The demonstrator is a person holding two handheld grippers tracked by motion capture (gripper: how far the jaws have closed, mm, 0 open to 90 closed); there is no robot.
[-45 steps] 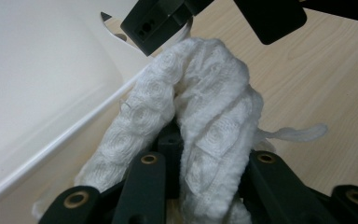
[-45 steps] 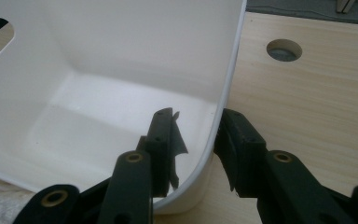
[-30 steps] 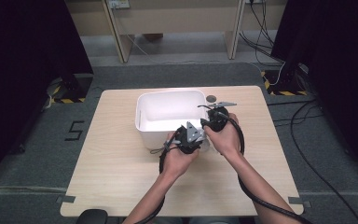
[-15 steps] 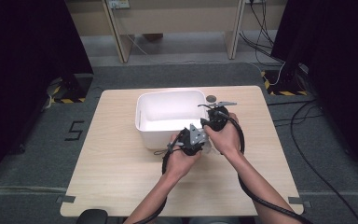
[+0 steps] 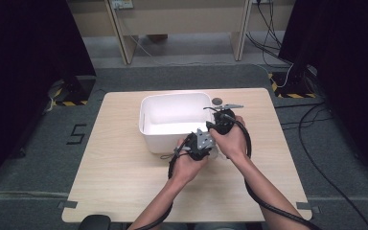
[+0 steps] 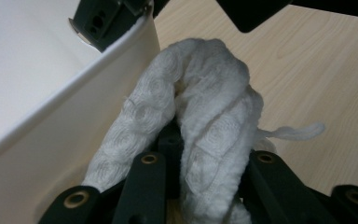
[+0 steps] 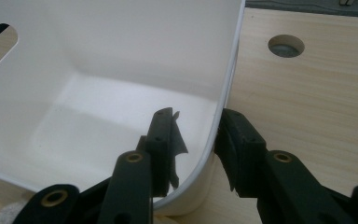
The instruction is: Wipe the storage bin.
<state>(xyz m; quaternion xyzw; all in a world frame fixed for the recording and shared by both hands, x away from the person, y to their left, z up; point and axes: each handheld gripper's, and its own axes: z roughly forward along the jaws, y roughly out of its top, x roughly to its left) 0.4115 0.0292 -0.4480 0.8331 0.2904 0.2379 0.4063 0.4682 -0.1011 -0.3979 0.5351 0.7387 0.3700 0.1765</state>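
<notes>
**White cloth pinched at the tub's corner, rim caught between the other jaws**

The left gripper (image 5: 197, 145) has its jaws closed tight on a bunched white cloth (image 6: 200, 121). In the left gripper view the textured fabric rises out from between the two black jaws and arches over their tips, with one loose thread trailing off to the right of them above the wooden table (image 6: 317, 70). Just to the left of these jaws stands the outer wall of the white tub (image 6: 65, 140), and the cloth presses against it. Beyond the jaw tips, over the tub's rim, part of the other gripper is visible.

The right gripper (image 7: 196, 140) straddles the tub's rounded corner (image 7: 214, 135). Its jaws stand part-way apart, one inside the tub and one outside on the table side, with the thin wall passing between them. Whether the pads press on the wall cannot be told from the right gripper view. Past the outer jaw, a round hole (image 7: 286, 45) sits in the tabletop.

In the high view both hands meet at the tub's near right corner, the left hand (image 5: 188, 165) just below the right hand (image 5: 233, 141).
</notes>
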